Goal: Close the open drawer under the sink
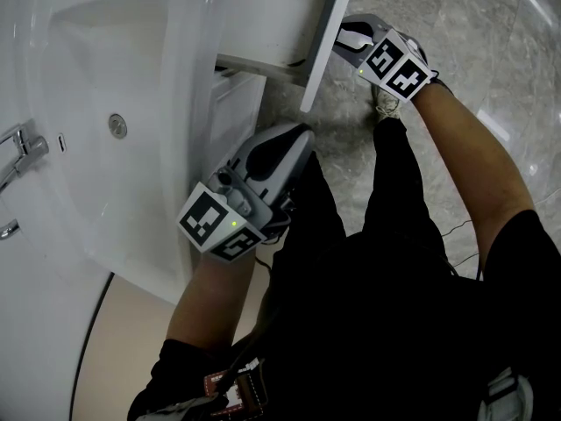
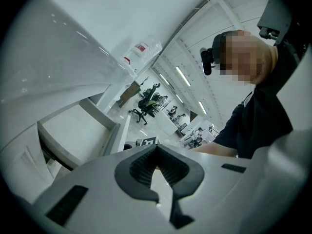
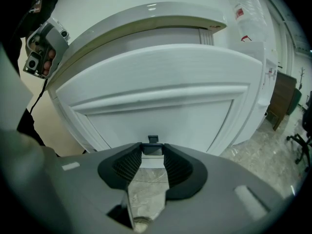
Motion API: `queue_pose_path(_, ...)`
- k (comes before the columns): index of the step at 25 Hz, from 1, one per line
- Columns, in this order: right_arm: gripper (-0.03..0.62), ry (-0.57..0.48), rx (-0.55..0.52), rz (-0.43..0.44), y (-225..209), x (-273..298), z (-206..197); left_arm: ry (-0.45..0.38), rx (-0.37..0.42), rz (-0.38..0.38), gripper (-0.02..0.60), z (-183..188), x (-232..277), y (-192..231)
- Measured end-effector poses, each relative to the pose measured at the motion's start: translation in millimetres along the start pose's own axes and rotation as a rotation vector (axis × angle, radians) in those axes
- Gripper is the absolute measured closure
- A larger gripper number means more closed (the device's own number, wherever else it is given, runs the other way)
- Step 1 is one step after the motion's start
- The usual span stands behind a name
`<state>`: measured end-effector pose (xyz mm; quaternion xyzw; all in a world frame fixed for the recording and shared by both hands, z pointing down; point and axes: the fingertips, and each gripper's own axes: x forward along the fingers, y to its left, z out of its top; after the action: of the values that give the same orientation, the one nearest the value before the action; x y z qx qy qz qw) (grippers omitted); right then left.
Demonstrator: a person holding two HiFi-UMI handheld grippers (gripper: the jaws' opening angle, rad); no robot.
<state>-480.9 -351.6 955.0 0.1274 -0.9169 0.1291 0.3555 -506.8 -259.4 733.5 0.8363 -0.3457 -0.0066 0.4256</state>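
The drawer [image 1: 326, 38] stands pulled out from under the sink [image 1: 188, 103], top centre of the head view. Its white front panel slants down the frame, and in the right gripper view it fills the frame.

Our R gripper [image 1: 351, 42] sits just beside the panel's outer face. Its jaws [image 3: 152, 152] are spread w/ nothing between them, only floor [image 3: 146, 194] showing thru the gap. We can't tell if it touches the panel yet.

Our L gripper [image 1: 294, 139] hangs lower centre by the sink edge, jaws pressed together, empty.

To do this step well, we'd say:
- Set the R tips flat on the panel's middle, not a corner.
- Push straight along the drawer's run, towards the cabinet, so it doesn't skew or jam.
- Ease off near the end, no slam.
- L gripper is best clear of the closing gap.
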Motion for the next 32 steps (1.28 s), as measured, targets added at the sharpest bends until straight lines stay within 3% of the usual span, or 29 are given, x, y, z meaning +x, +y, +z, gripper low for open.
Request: queue_pose_path(32, 0.456, -0.039, -0.024, -0.001, -3, 37, 40, 0.034, 0.021, 0.035, 0.581, -13, -21, 21)
